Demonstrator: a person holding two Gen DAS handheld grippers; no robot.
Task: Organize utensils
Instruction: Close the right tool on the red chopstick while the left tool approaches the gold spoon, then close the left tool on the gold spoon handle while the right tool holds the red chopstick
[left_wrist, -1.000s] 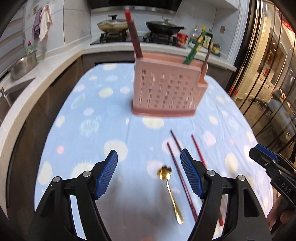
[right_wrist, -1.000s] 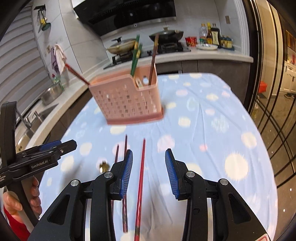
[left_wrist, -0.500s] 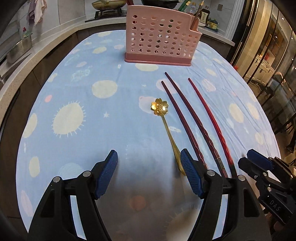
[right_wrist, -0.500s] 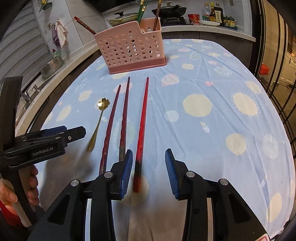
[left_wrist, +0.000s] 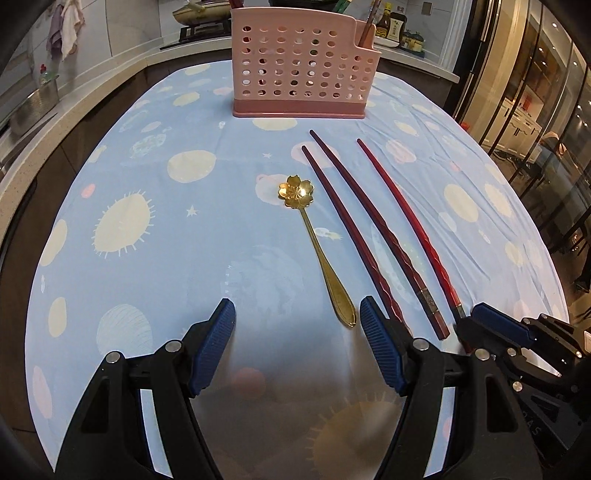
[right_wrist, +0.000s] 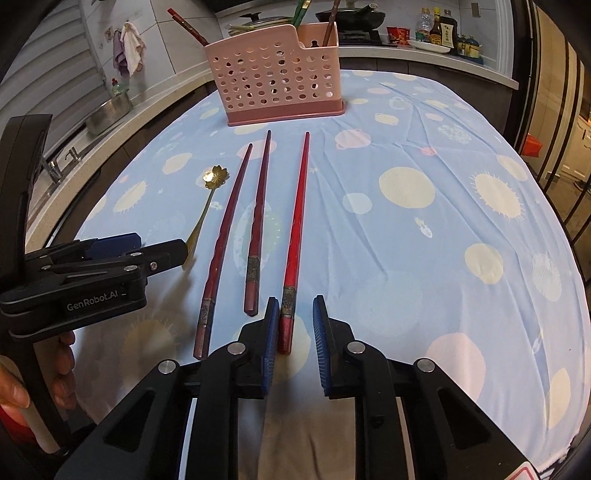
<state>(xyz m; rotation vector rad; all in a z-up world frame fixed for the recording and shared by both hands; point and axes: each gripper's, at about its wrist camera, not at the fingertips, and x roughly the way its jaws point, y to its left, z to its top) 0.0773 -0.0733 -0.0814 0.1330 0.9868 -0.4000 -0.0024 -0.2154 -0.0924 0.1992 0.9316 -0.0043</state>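
Chopsticks and a spoon lie loose on the tablecloth (left_wrist: 147, 295) in front of the pink utensil holder (left_wrist: 301, 66), all pointing roughly toward it, which suits a lift-and-drop into its slots. Nearest the holder's front wall come the tips of the three sticks; their decorated butt ends reach back toward you.

Your right gripper (right_wrist: 293, 332) has its fingers spread with only a narrow gap, and the butt of the bright red chopstick (right_wrist: 297, 218) sits between them, close to the left pad, not yet pinched. You seem to be taking it at the thick end so the thin tip can lead into the holder. It lies apart from the two darker ones, so it should come up alone.

Your left gripper (left_wrist: 297, 343) is spread wide and holds nothing, low over the cloth on the near side of the gold flower spoon (left_wrist: 317, 251). The spoon's handle tip lies just ahead of the right-hand pad, beside the leftmost dark chopstick (left_wrist: 349, 236), whose butt end runs under that same finger. The middle dark chopstick (left_wrist: 373, 221) lies between the other two.

The holder already carries a few sticks, standing upright or leaning.
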